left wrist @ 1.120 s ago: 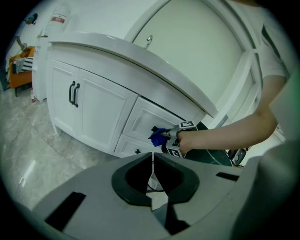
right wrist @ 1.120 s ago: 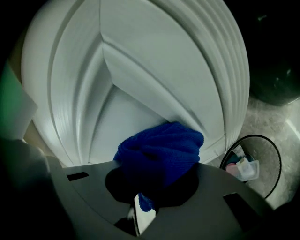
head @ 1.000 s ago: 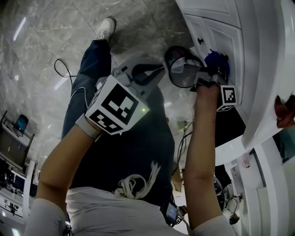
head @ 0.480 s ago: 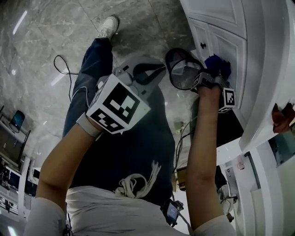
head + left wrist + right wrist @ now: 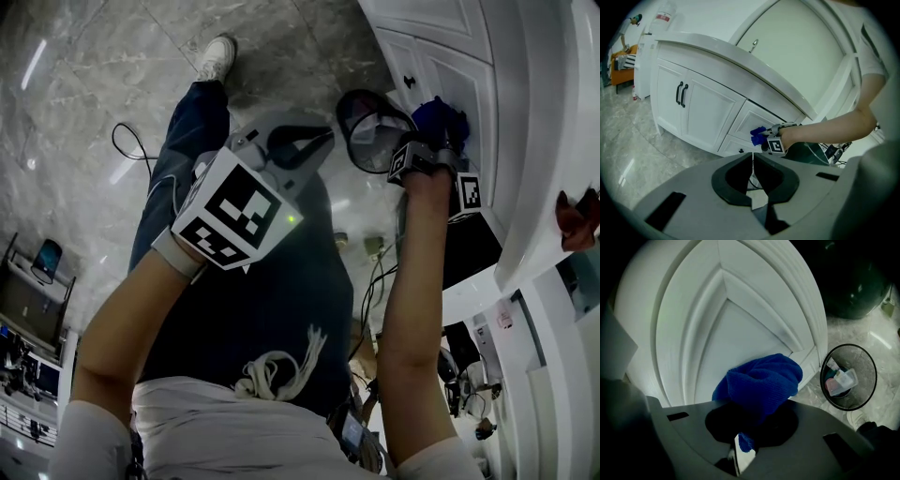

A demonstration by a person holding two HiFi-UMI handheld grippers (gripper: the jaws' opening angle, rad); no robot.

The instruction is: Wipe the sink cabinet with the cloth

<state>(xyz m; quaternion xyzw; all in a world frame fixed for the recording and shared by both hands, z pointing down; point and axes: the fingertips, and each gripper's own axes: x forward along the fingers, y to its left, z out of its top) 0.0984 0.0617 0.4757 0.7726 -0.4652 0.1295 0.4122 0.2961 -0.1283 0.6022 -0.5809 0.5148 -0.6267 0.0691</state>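
Two grippers: right gripper (image 5: 750,427) clamps fuzzy knit blue cloth (image 5: 761,380), bunched against white moulded cabinet door (image 5: 740,329) at 6 o'clock; left gripper (image 5: 752,176) closed, empty. Round wire bin (image 5: 848,376) at 3 o'clock.

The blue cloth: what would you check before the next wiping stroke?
1. Grip: the right gripper has its jaws closed on the blue cloth: ok.
2. Contact: the cloth appears pressed on the white cabinet panel: ok.
3. Left gripper: shut, empty, held back from the cabinet: ok.
4. Waste basket: on the floor, apart from the cloth: ok.
5. Dirt left on the panel: cannot tell.
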